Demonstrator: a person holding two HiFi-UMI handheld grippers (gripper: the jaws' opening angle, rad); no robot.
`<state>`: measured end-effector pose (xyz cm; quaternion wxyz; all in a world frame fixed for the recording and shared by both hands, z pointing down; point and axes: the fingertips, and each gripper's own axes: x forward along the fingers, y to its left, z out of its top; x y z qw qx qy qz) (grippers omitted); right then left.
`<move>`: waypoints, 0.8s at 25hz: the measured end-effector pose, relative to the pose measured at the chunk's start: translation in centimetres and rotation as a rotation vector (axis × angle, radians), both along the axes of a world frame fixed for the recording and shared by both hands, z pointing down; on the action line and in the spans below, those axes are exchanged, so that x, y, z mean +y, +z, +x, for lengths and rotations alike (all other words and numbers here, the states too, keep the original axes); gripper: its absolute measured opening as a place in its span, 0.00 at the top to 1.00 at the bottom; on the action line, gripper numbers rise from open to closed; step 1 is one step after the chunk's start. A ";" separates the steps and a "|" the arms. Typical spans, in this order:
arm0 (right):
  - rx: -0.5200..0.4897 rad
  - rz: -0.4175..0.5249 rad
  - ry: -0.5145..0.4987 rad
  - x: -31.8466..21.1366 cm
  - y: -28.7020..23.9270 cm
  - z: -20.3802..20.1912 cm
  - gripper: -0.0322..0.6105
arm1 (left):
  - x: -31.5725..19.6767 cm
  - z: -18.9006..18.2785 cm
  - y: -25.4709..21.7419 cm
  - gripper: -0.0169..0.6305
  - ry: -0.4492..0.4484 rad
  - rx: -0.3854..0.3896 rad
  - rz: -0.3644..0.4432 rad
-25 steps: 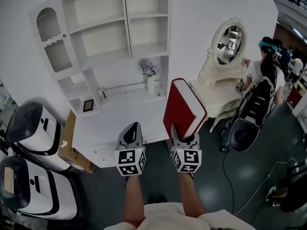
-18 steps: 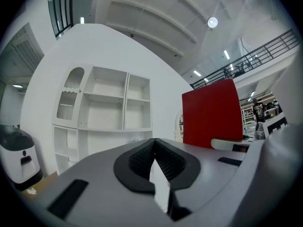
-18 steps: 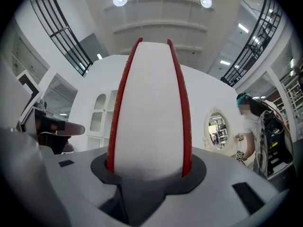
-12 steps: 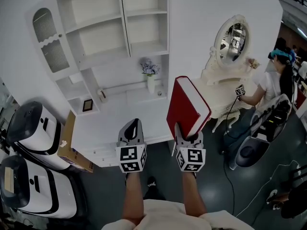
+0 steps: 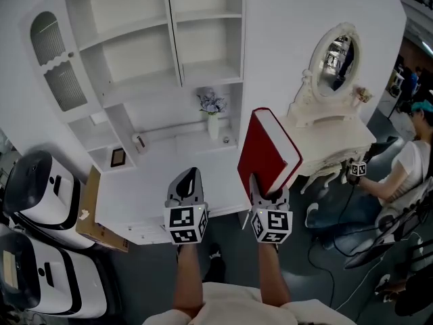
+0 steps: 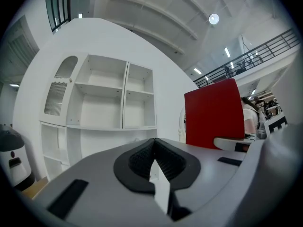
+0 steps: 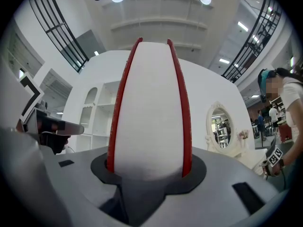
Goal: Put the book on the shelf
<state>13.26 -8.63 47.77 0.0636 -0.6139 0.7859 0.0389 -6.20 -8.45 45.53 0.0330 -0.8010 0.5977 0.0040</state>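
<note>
A thick red book (image 5: 267,151) with white page edges stands upright in my right gripper (image 5: 268,196), which is shut on its lower end. In the right gripper view the book (image 7: 149,108) fills the middle, its red covers pressed between the jaws. My left gripper (image 5: 185,189) hovers beside it to the left, shut and holding nothing; in the left gripper view its pads (image 6: 152,159) meet and the book (image 6: 214,113) shows at the right. The white shelf unit (image 5: 159,53) with bare compartments stands ahead, above a white counter (image 5: 172,181).
A small vase of flowers (image 5: 212,114) and a small picture frame (image 5: 118,157) sit in the lower shelf niches. A white dressing table with an oval mirror (image 5: 335,59) stands at the right, a person (image 5: 406,175) beside it. White machines (image 5: 37,195) and a cardboard box (image 5: 91,212) lie left.
The view has shifted so the shelf sits a little lower and closer. Both grippers and the book keep their places in view. The person at the right has moved lower and further right.
</note>
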 end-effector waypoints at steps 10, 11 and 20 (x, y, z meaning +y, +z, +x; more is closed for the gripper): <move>0.017 0.001 0.001 -13.4 -1.8 -3.3 0.60 | -13.6 -2.8 -1.3 0.95 0.009 0.004 -0.014; 0.021 0.005 0.001 -14.8 -2.2 -3.6 0.60 | -15.0 -2.9 -1.7 0.95 0.012 0.001 -0.011; 0.023 0.004 0.012 -24.5 -4.0 -4.9 0.60 | -24.7 -3.4 -4.1 0.95 0.019 -0.029 0.005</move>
